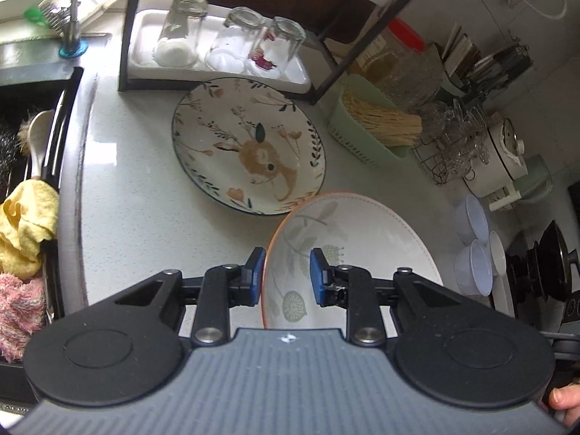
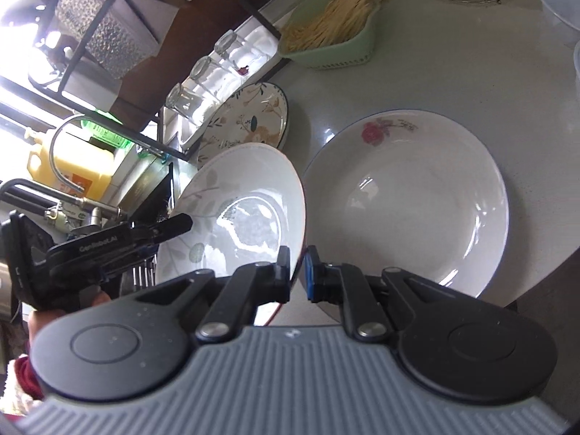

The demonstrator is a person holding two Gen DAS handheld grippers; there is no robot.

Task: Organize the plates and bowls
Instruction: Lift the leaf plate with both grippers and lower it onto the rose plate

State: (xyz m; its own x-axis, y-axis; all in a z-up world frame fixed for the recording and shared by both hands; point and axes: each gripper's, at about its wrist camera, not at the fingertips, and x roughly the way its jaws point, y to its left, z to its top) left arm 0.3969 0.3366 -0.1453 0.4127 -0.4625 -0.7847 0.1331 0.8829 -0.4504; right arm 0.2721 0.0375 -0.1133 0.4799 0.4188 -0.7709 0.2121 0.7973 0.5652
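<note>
Gripped at opposite rim edges, the leaf-patterned plate (image 2: 235,195) is held tilted above the desk (image 1: 137,166) by the left gripper (image 1: 286,275) and the right gripper (image 2: 298,272). Bare desk is seen leftward; the rabbit plate (image 1: 250,145) and the rose plate (image 2: 409,195) lie close by.

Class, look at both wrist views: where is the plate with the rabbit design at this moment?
The rabbit plate lies flat on the white counter, just in front of the tray of upturned glasses, beyond the leaf-patterned plate that both grippers hold.
</note>
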